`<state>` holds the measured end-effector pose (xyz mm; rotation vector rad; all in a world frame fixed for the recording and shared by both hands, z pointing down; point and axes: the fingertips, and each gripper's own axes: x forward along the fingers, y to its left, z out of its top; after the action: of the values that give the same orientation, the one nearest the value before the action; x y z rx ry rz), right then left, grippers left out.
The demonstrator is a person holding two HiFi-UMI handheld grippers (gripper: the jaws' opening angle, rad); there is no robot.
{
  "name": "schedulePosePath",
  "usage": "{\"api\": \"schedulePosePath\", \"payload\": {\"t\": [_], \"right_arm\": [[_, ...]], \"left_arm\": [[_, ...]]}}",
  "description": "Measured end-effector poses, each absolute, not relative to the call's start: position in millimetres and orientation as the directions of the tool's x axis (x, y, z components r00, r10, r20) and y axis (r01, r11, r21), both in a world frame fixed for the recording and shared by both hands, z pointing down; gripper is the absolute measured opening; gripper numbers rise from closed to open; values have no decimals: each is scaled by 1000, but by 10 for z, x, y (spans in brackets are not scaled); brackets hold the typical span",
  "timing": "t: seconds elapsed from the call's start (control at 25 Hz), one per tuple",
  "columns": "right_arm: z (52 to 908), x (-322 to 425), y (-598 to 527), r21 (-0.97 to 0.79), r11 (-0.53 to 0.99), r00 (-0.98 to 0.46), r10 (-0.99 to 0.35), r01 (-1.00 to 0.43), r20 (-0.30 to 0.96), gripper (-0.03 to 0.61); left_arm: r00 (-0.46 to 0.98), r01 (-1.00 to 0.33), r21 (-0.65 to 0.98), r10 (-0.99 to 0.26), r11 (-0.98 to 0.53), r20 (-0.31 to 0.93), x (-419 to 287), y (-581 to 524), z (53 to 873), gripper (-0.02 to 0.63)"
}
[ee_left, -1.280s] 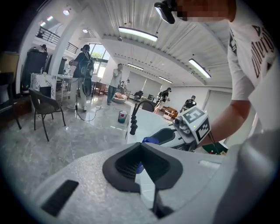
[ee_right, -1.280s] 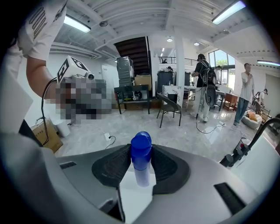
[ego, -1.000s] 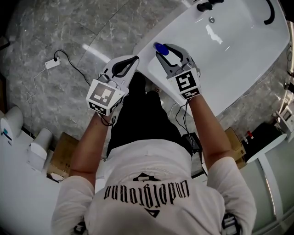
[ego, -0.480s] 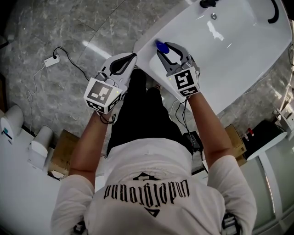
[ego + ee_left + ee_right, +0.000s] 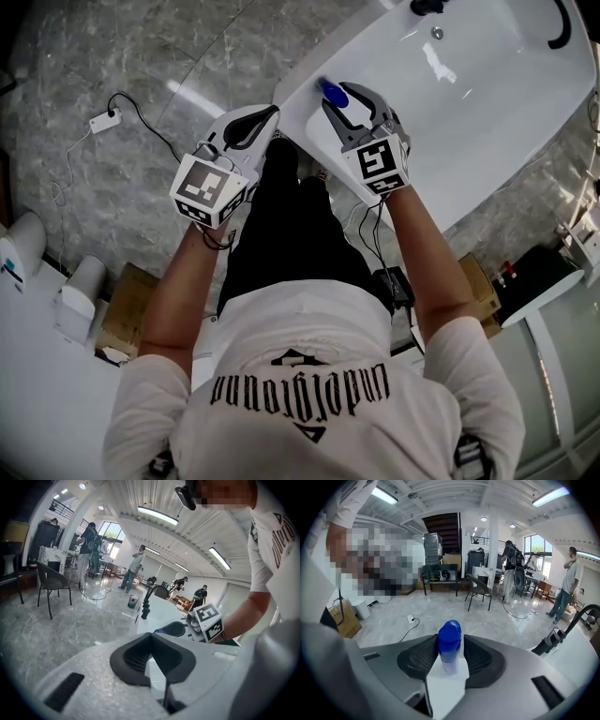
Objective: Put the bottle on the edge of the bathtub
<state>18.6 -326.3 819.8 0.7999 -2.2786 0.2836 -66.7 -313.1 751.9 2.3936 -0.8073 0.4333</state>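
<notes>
One white bathtub (image 5: 487, 112), the biggest thing here. Two handheld grippers: right gripper (image 5: 345, 97) clamps the single blue-capped bottle (image 5: 449, 645), which stands upright on the tub's rim near its end. Left gripper (image 5: 273, 116) is just beside the tub over the marble floor (image 5: 112, 56), jaw tips pinched together, nothing in them.

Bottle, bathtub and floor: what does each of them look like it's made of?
Bottle: likely plastic, with a glossy blue cap over a pale, cloudy body.
Bathtub: smooth glossy white with sharp light streaks; acrylic or enamel, can't tell which.
Floor: polished grey stone or stone-look tile, veined and reflective.
</notes>
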Motion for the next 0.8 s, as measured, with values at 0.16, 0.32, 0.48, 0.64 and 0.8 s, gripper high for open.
{"api": "schedulePosePath", "payload": {"t": [0.16,0.32,0.48,0.64,0.8], "right_arm": [[8220,185,-3254,21,789,-567,-460,-615,684,157],[8181,163,-3226,21,787,-569,-463,-616,679,170],[8089,173,-3225,27,784,-574,-477,-620,665,172],[7944,220,-3148,29,778,-579,-492,-628,650,172],[7772,259,-3065,44,775,-581,-508,-630,636,172]], "left_arm": [[764,-635,414,-449,-653,464,-672,-3127,7524,14],[764,-636,412,-453,-653,460,-686,-3101,7492,14],[760,-641,403,-467,-654,451,-698,-3098,7434,14],[748,-657,388,-490,-646,449,-752,-3000,7340,14],[728,-681,377,-526,-628,440,-806,-2912,7228,14]]}}
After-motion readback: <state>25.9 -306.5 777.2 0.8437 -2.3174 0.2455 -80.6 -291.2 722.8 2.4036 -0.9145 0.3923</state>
